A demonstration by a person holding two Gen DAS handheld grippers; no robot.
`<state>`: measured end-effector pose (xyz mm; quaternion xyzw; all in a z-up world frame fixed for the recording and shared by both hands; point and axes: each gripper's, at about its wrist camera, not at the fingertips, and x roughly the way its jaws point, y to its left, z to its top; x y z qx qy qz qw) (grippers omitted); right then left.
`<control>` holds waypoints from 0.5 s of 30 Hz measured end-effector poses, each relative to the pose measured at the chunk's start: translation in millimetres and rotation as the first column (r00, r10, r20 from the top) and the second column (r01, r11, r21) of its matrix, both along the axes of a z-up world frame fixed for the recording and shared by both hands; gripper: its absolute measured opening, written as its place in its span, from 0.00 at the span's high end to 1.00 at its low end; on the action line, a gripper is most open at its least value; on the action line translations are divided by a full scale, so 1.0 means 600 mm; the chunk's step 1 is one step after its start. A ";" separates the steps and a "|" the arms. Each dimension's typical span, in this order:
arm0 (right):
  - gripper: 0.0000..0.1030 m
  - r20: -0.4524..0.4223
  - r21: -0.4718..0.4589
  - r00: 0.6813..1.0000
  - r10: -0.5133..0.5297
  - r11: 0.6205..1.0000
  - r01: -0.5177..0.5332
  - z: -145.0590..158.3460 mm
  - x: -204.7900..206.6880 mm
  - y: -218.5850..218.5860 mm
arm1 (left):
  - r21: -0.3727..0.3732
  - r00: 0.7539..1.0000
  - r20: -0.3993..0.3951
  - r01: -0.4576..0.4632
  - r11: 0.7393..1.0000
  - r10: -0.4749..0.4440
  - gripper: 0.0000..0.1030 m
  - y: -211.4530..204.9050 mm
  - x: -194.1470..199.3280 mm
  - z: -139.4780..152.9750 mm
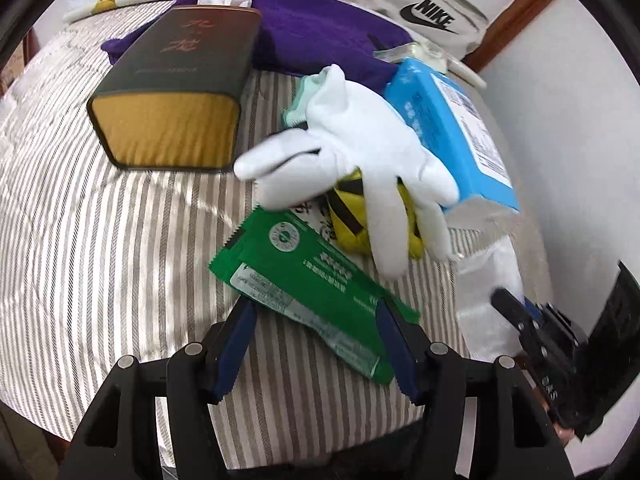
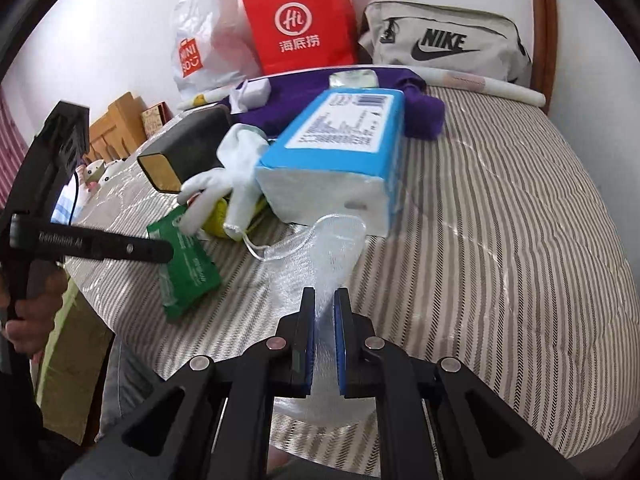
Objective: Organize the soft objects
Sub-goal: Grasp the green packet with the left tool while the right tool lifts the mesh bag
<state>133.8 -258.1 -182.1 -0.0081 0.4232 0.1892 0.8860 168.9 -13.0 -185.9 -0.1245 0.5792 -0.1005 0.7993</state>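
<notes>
A green foil packet (image 1: 304,280) lies on the striped bedcover (image 1: 100,240), and my left gripper (image 1: 314,306) stands open astride it, blue pads on either side. Just beyond lies a white glove (image 1: 360,160) over a yellow-and-black soft thing (image 1: 352,216). My right gripper (image 2: 325,292) is shut on a white mesh pouch (image 2: 320,248), which trails forward onto the bed with its drawstring loose. From the left wrist, the right gripper (image 1: 504,300) and the pouch (image 1: 488,276) show at the right edge. In the right wrist view, the left gripper (image 2: 168,250) hovers over the packet (image 2: 192,268).
A blue tissue pack (image 2: 332,144) lies behind the pouch, a dark box with a golden end (image 1: 176,92) to the left, a purple cloth (image 1: 320,32) behind. A red paper bag (image 2: 300,20), white plastic bag (image 2: 204,40) and grey Nike bag (image 2: 444,44) line the wall.
</notes>
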 end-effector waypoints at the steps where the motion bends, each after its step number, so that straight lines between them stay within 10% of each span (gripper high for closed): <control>1: 0.91 0.001 -0.002 1.000 -0.001 1.000 0.001 -0.002 0.000 -0.002 | 0.017 1.000 -0.005 -0.008 1.000 0.008 0.42 -0.005 0.006 0.000; 15: 0.90 -0.024 0.041 1.000 0.012 0.999 -0.011 -0.033 0.003 -0.008 | 0.249 1.000 -0.019 0.012 0.968 -0.007 0.12 -0.117 0.064 -0.022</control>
